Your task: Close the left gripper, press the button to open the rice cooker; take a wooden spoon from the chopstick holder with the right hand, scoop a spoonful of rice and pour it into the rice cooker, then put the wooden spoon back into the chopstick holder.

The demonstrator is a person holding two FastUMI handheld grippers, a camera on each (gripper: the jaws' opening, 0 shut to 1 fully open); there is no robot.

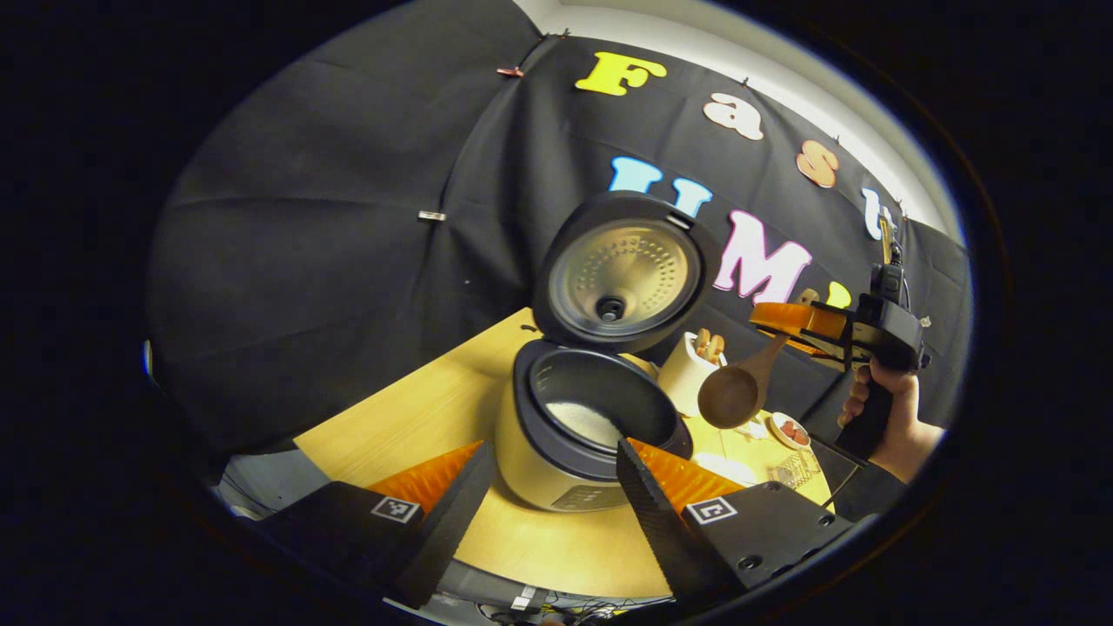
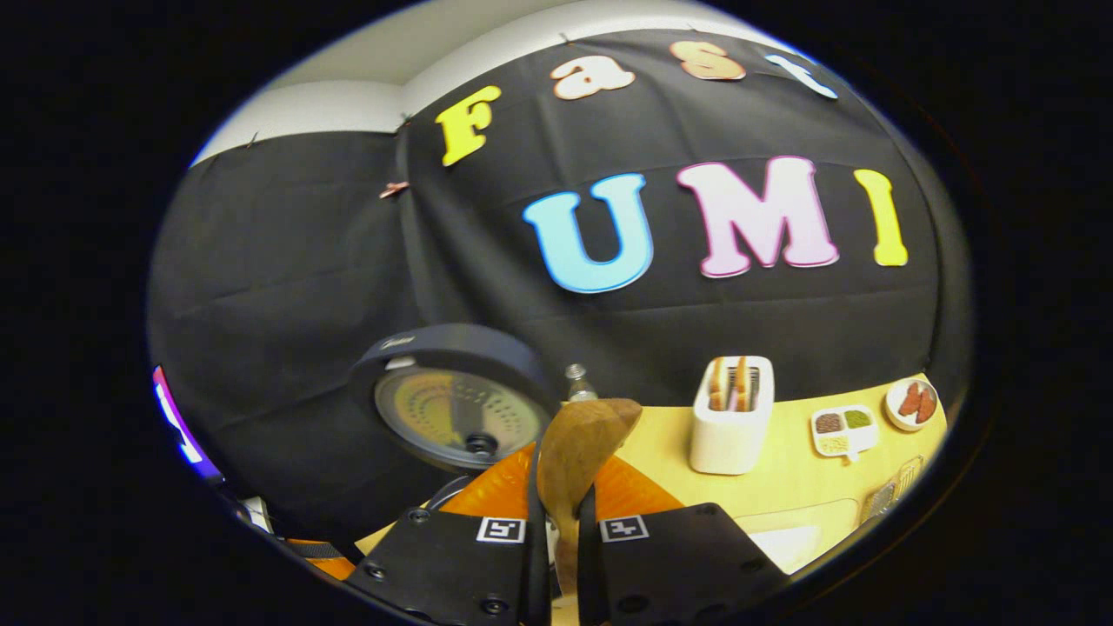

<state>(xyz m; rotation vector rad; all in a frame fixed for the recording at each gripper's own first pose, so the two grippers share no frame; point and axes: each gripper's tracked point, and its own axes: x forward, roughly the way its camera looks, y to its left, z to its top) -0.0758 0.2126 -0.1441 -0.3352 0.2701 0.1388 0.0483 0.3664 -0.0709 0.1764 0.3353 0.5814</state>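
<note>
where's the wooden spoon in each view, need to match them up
Left gripper view: wooden spoon right of centre, held by the right gripper, bowl hanging beside the open rice cooker.
Right gripper view: spoon bottom centre, clamped between the fingers.
Shared landmark: white chopstick holder.

**Wooden table and what stands on it**

The light wooden table carries the open rice cooker, standing between and just beyond the left gripper's fingers. Past the right gripper's fingers stand a white chopstick holder, a divided dish and a small plate.
</note>
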